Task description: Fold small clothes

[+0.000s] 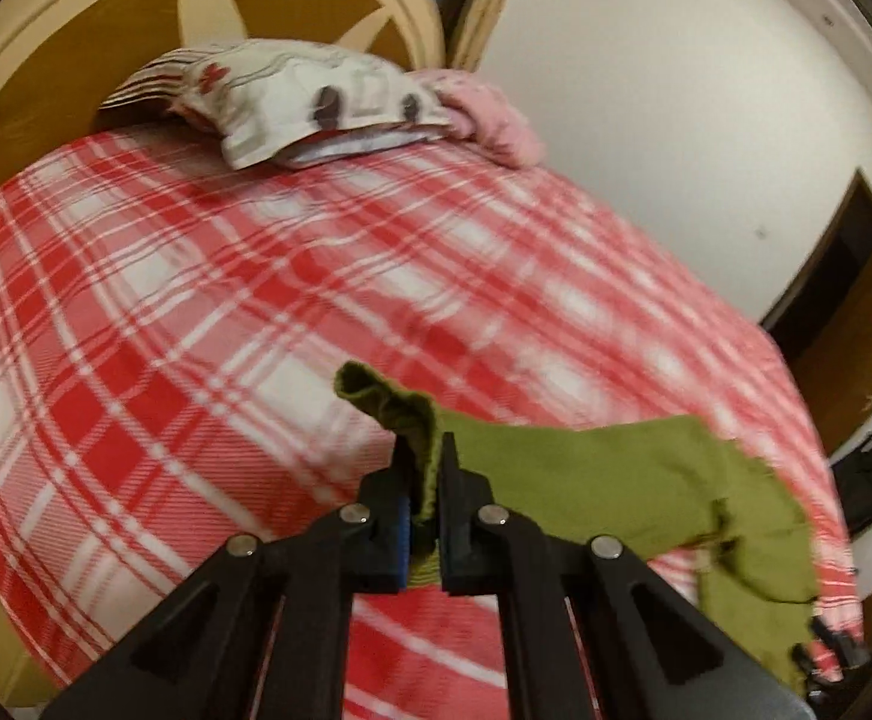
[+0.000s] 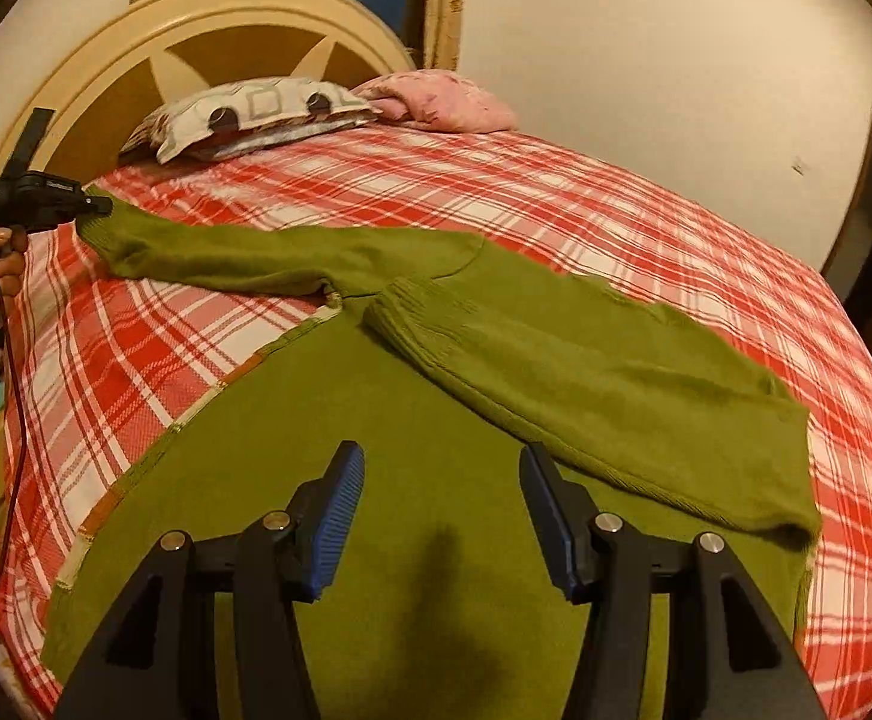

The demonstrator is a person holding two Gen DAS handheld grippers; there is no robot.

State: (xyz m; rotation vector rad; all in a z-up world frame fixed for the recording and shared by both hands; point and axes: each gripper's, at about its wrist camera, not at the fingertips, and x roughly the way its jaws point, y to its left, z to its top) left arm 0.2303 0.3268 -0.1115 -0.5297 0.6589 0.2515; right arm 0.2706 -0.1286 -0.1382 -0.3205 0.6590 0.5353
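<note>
Pinching the green sweater's [image 2: 436, 480] sleeve cuff [image 1: 400, 414], left gripper [image 1: 424, 480] lifts it off the plaid bedspread [image 1: 196, 300] (right gripper [image 2: 442, 516] spread, empty, above the sweater)

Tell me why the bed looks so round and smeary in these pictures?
Both views bulge at the edges from a fisheye lens, with dark corners. In the left wrist view the plaid blanket is motion-blurred, while the left gripper, shut on the green sweater, stays sharper. The right wrist view is crisper; a soft shadow falls on the sweater.
</note>
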